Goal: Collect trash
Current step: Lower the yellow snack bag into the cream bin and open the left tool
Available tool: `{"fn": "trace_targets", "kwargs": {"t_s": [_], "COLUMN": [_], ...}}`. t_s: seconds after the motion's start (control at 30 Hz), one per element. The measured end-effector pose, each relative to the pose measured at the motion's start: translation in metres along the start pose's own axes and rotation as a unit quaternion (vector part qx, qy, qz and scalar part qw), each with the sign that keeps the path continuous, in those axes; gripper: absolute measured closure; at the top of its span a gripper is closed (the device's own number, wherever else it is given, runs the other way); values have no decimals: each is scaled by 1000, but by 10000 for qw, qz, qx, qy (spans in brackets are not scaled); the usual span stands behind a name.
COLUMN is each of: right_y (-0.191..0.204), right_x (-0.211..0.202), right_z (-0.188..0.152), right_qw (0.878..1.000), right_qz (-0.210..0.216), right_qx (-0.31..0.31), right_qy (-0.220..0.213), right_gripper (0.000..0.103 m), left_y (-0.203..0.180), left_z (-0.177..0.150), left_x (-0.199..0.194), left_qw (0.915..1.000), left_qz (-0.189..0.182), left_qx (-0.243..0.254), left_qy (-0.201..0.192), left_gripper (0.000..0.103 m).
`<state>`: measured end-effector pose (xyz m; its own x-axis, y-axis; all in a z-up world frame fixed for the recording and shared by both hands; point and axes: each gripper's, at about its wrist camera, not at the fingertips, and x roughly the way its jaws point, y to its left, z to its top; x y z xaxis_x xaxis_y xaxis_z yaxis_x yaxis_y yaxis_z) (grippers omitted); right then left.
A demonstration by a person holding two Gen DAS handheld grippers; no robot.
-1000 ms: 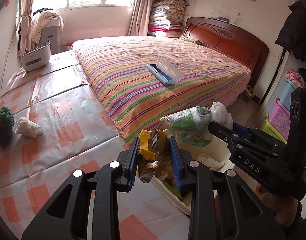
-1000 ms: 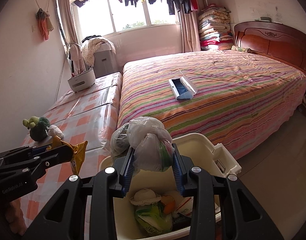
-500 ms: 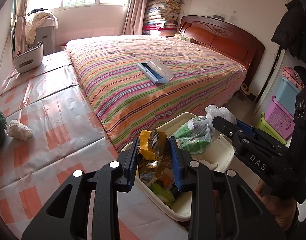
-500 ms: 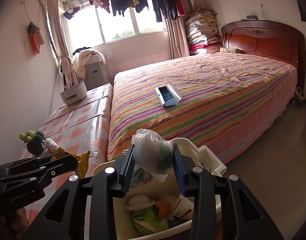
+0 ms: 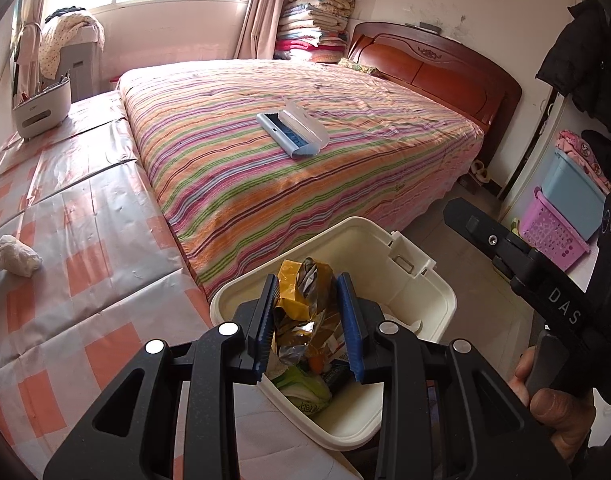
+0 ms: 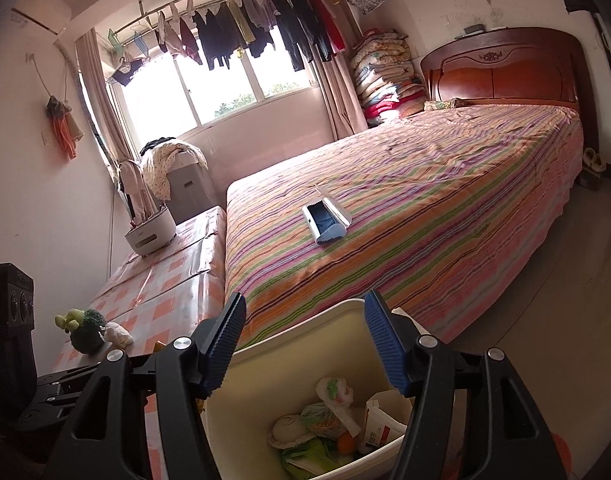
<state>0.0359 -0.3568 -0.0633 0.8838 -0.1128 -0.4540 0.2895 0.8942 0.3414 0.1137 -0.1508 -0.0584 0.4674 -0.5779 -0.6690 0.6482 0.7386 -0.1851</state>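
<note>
My left gripper [image 5: 308, 322] is shut on a crumpled yellow snack wrapper [image 5: 303, 300] and holds it over the open cream trash bin [image 5: 433, 288]. My right gripper [image 6: 305, 344] is open and empty above the same bin [image 6: 305, 360]. A knotted plastic bag of waste [image 6: 331, 398] lies in the bin with other trash. A crumpled white tissue [image 5: 15, 256] lies on the checked cover at the left, next to a green toy [image 6: 87, 328].
A striped bed [image 5: 305, 160] carries a blue and white lint brush [image 5: 293, 134]. A white container [image 5: 41, 110] stands on the checked surface [image 5: 85, 248]. Plastic baskets [image 5: 553, 232] stand at the right on the floor.
My right gripper opened and the plastic bag dropped into the bin. My left gripper moved right with the wrapper, from the checked surface's edge to over the bin.
</note>
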Motion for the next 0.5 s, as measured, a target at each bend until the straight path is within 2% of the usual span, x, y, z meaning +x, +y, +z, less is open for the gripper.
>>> {"fn": "trace_targets", "kwargs": {"t_s": [0.17,0.5], "right_y": [-1,-3], "right_x": [-5,-8], "right_z": [1,2], "right_qw": [9999,9997], "right_qz": [47,70], "right_qx": [71,149], "right_qy": [-129,-174], "right_gripper": [43,43], "left_y": [-10,-17], "left_z": [-1,-5], "left_x": [6,14], "left_qw": [9999,9999], "left_qz": [-84,-58], "left_qx": [103,52], "left_qy": [76,89], "left_gripper": [72,56]}}
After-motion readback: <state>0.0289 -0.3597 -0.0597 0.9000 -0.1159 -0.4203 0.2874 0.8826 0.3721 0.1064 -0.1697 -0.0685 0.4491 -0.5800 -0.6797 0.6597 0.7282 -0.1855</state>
